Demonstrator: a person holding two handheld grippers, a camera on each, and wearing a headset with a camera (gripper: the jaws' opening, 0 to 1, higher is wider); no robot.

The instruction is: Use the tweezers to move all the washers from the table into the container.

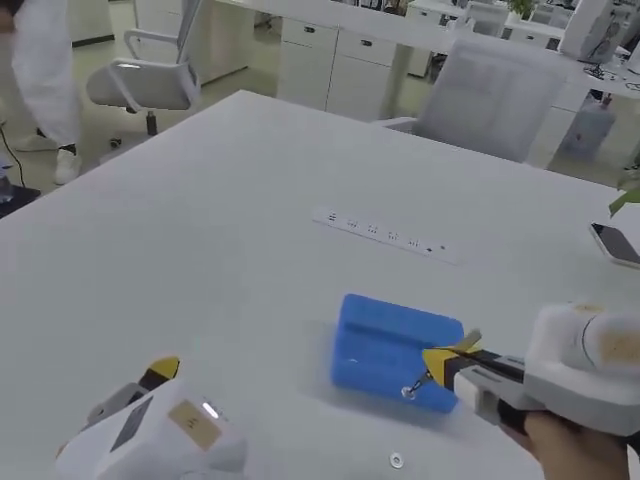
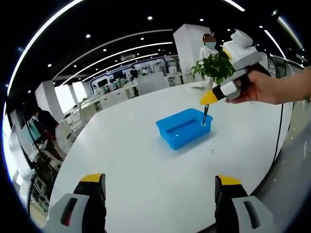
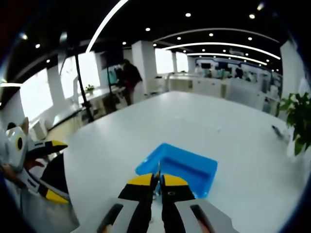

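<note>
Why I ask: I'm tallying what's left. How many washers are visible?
2. One washer at the tweezers' tip, over the blue container's near edge; a loose washer on the table just outside it. More may lie hidden inside.

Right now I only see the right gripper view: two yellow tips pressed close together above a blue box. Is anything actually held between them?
Observer: Yes. In the head view the right hand-held gripper clamps the tweezers, and their tip seems to carry a held washer over the near edge of the blue container.
Operator: Are any other washers outside the box?
Observer: One. A loose washer lies flat on the table, just in front of the container and apart from it.
</note>
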